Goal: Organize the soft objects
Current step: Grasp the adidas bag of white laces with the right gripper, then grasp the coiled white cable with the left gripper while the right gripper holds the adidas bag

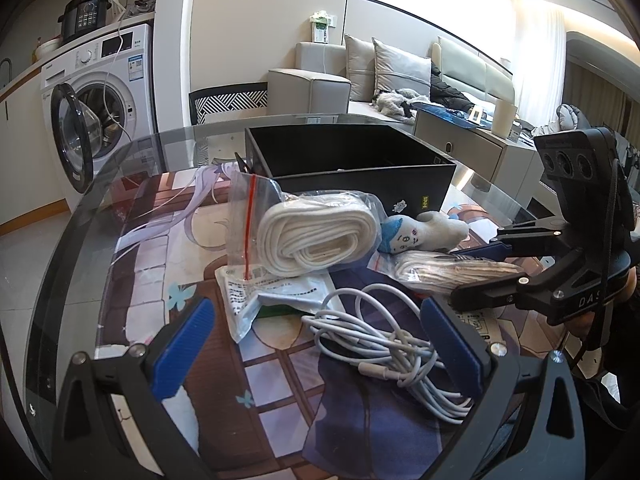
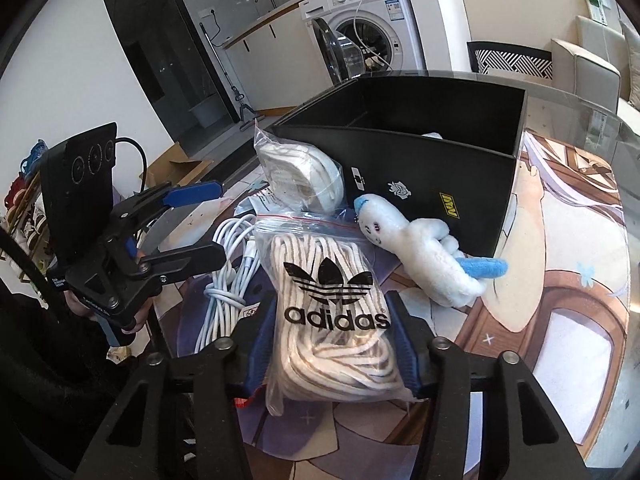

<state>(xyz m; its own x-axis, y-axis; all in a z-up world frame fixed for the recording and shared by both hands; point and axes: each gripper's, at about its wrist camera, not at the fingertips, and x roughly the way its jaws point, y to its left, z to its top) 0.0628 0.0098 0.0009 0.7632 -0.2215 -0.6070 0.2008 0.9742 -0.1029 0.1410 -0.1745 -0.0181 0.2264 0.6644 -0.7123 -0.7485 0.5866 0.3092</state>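
I read the surface first: round glass with a printed mat on it, and the open black box standing toward its far side. Only the right wrist view lets me see into the box, where something pale shows behind the divider. Only the left wrist view shows the sofa; both show the washing machine, door open.

In front of the box: the bagged white roll, then the adidas bag of laces, the plush doll lying against the box wall, and the white cable tangled on the mat.

The right gripper comes in low from the near edge, its blue pads pressed on both sides of the adidas bag of laces; in the left wrist view it enters from the right, level with the surface. The left gripper has its pads spread wide, the white cable lying between them, nothing held. A printed plastic sleeve lies under the roll.
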